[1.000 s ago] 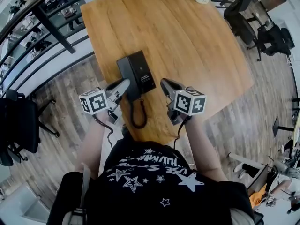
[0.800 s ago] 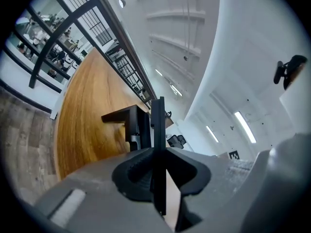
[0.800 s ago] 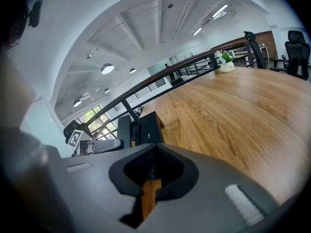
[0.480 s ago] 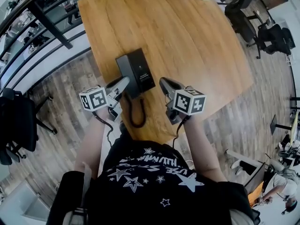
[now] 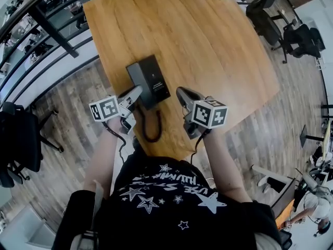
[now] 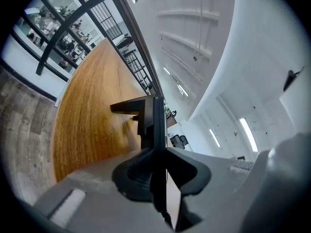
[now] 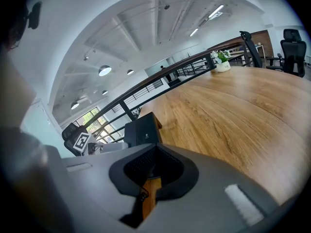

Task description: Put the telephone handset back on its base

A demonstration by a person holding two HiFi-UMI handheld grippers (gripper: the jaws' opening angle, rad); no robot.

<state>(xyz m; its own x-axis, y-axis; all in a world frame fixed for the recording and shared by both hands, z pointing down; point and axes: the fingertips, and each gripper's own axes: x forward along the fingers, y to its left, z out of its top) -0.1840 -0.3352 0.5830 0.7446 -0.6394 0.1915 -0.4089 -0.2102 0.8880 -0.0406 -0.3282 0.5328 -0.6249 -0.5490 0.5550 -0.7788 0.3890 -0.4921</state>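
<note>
Left gripper (image 5: 137, 91) clenched on black handset (image 6: 157, 125), held edge-on at near-left corner of telephone base (image 5: 150, 77). Coiled cord (image 5: 151, 132) loops just nearer than base. Right gripper (image 5: 180, 92) closed, empty, near-right of base, over wooden table (image 5: 208, 40).

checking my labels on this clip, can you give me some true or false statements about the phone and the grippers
1. The left gripper has its jaws shut on the handset. True.
2. The right gripper holds the cord. False: nothing is between its jaws; the cord loops between the two grippers.
3. A potted plant stands at the table's far end. True.
4. The telephone base sits on the floor. False: it sits on the wooden table.
</note>
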